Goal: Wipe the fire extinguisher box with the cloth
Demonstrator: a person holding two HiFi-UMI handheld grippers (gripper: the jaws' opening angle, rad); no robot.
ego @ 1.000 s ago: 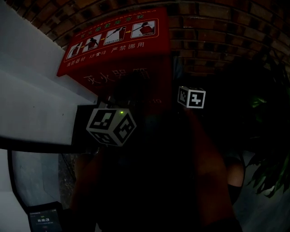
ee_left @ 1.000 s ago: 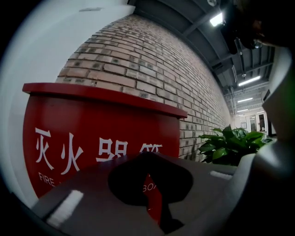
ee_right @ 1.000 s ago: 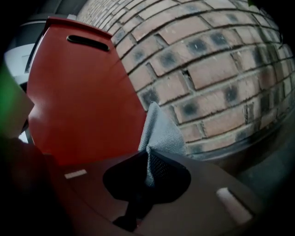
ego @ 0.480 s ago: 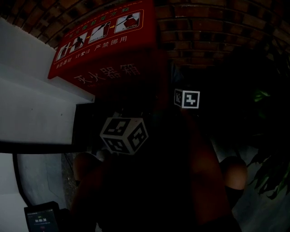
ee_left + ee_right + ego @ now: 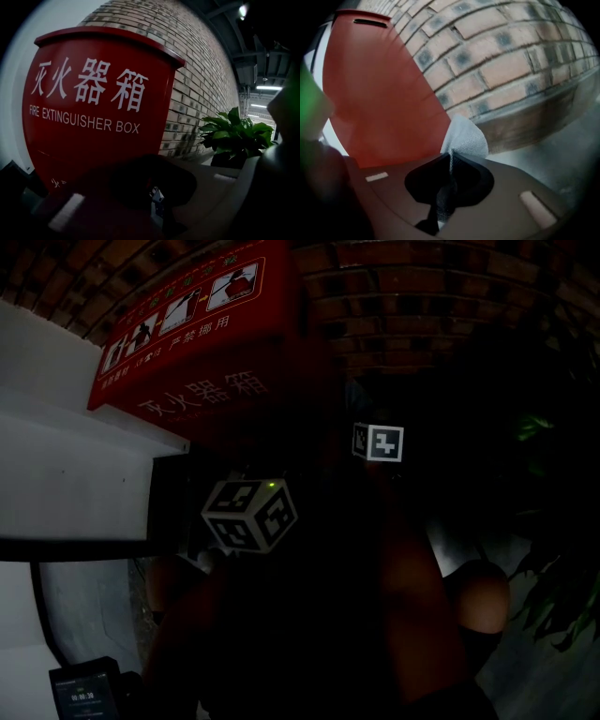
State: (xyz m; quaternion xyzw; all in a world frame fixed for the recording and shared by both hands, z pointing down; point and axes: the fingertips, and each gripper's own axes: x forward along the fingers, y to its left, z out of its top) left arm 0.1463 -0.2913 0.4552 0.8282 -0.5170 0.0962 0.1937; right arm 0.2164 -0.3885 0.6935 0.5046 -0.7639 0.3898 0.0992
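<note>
Jaws of the right gripper [image 5: 451, 158] pinched a grey cloth [image 5: 464, 138] near the red fire extinguisher box [image 5: 379, 93]; left gripper [image 5: 157, 196] had its jaws together, facing the box's lettered front; brick wall [image 5: 511, 61] stood behind.

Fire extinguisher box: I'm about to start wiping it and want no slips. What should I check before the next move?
Cloth clamped in right gripper jaws: ok.
Cloth touching fire extinguisher box: cannot tell.
Left gripper jaws together, empty: ok.
Box front free of obstructions: ok.
Plant apart from the box: ok.
Head view lighting: not ok, very dark.
</note>
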